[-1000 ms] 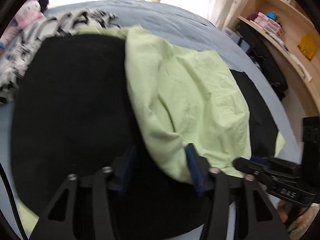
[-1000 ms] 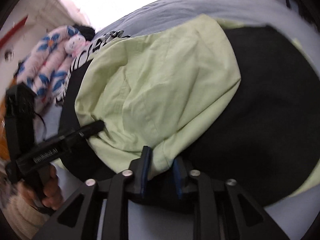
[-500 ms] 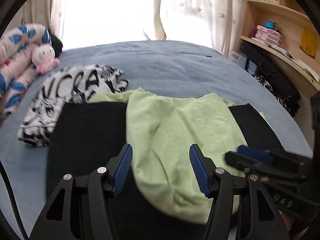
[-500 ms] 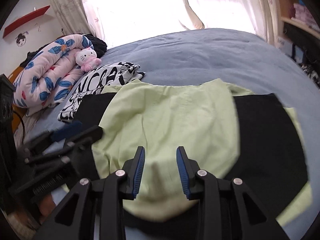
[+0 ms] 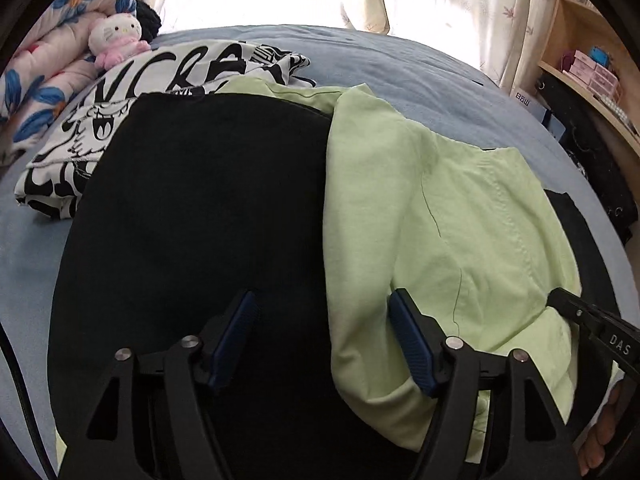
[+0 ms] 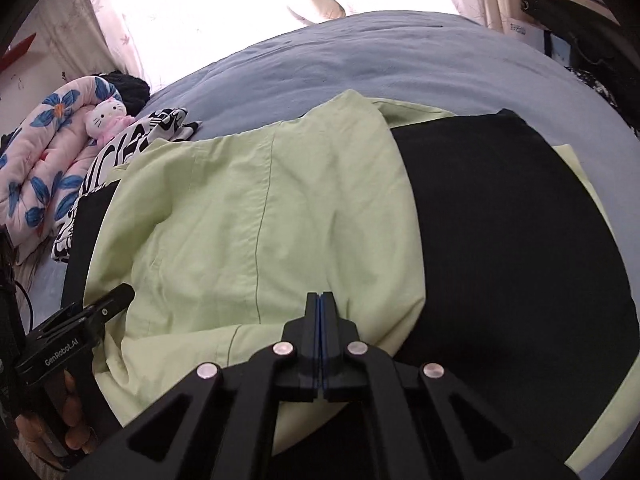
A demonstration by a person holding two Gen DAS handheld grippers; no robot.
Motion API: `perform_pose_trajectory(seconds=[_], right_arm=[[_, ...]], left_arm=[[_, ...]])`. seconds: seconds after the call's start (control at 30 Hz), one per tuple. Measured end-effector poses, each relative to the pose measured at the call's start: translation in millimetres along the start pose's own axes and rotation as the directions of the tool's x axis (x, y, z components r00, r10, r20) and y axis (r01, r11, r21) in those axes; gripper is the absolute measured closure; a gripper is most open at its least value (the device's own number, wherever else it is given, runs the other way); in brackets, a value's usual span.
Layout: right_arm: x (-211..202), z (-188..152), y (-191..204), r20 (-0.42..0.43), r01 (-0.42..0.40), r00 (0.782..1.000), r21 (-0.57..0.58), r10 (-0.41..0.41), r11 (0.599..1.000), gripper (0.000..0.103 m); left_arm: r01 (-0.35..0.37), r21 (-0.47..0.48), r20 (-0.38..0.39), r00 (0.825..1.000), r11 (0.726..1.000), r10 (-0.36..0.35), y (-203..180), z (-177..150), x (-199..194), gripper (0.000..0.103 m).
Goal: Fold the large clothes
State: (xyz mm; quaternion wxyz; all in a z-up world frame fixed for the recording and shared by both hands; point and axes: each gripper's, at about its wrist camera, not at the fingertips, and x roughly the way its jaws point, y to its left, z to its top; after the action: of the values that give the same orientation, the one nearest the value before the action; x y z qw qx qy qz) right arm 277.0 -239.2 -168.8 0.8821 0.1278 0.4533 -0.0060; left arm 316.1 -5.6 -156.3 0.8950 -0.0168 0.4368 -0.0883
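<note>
A large garment, light green [image 5: 440,220] with a black part [image 5: 200,200], lies on the bed, and a green flap is folded over the black. My left gripper [image 5: 322,296] hovers low over the near side. Its jaws are opening, and the flap's edge and black cloth lie below the gap with neither pad pressing on them. The right wrist view shows the green flap [image 6: 260,220] to the left of the black part [image 6: 500,220]. My right gripper [image 6: 320,296] is shut above the flap's near edge, pads together with no cloth seen between them. Each view shows the other gripper at its side.
The blue bedsheet [image 5: 400,64] stretches far beyond the garment. A folded black-and-white printed garment [image 5: 120,92], a pink-and-white plush cat [image 5: 116,36] and a rolled floral quilt [image 5: 36,80] lie at the far left. Wooden shelves [image 5: 592,72] stand to the right, curtains behind.
A second ago both grippers were at the flap's near edge, with green cloth between the right fingers. They pulled back with jaws open, then came closer again. The left jaws widened and the right jaws shut.
</note>
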Motion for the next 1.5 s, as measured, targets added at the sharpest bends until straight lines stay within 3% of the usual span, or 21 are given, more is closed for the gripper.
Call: perform_pose_trajectory(seconds=[0.23,0.4,0.53,0.7,0.9,0.97,1.03,1.13,1.27,1.5], right_arm=[[-1.5,-4.4,7.3,0.005,0.014,1.0,0.008,-0.014,1.0,0.1],[-11.4,-5.6,5.9,-0.008,-0.023,1.0,0.068,0.024,0.997,0.095],[-37.4,-9.4,11.4,0.012,-0.039,0.999,0.083,0.038,0.996,0.094],[-88.0,-12.0,22.9,0.075,-0.073,0.995,0.077,0.067,0.994,0.094],[-179.7,-17.3,38.4,0.202,-0.091,0.976,0.041,0.081,0.995,0.092],[-213.2,-22.9,44.3,0.25,-0.092,0.965,0.024,0.083,0.995,0.081],[-248.4,-31.5,49.1,0.305,-0.084,0.949,0.012,0.077,0.996,0.059],[-299.4,-48.6,56.2,0.385,-0.042,0.922,-0.021,0.046,0.999,0.051],[-340.3,-66.6,60.4,0.411,-0.007,0.912,-0.032,0.02,0.999,0.049],[-374.4,-100.6,53.1,0.38,0.059,0.924,-0.047,-0.037,0.997,0.049]], left_arm=[[0.003,-0.021,-0.003,1.0,1.0,-0.003,5.4,-1.2,-2.7,0.031],[-0.014,-0.043,-0.054,0.998,0.999,0.011,5.2,-0.2,-9.5,0.031],[-0.01,-0.041,-0.069,0.998,0.999,0.007,3.0,-3.6,-36.5,0.031],[-0.022,-0.033,-0.023,1.0,0.999,0.021,1.8,-11.9,-92.6,0.031],[-0.047,-0.038,0.042,0.998,0.998,0.049,6.9,-25.0,-181.5,0.031],[-0.058,-0.035,0.053,0.997,0.998,0.059,8.1,-30.3,-206.5,0.031],[-0.064,-0.032,0.064,0.996,0.997,0.066,12.2,-36.4,-228.6,0.031],[-0.056,-0.021,0.084,0.995,0.998,0.057,16.5,-50.3,-262.4,0.031],[-0.038,-0.013,0.098,0.994,0.999,0.039,20.0,-66.5,-292.4,0.031],[0.007,0.012,0.087,0.996,1.0,-0.008,14.8,-95.1,-311.9,0.031]])
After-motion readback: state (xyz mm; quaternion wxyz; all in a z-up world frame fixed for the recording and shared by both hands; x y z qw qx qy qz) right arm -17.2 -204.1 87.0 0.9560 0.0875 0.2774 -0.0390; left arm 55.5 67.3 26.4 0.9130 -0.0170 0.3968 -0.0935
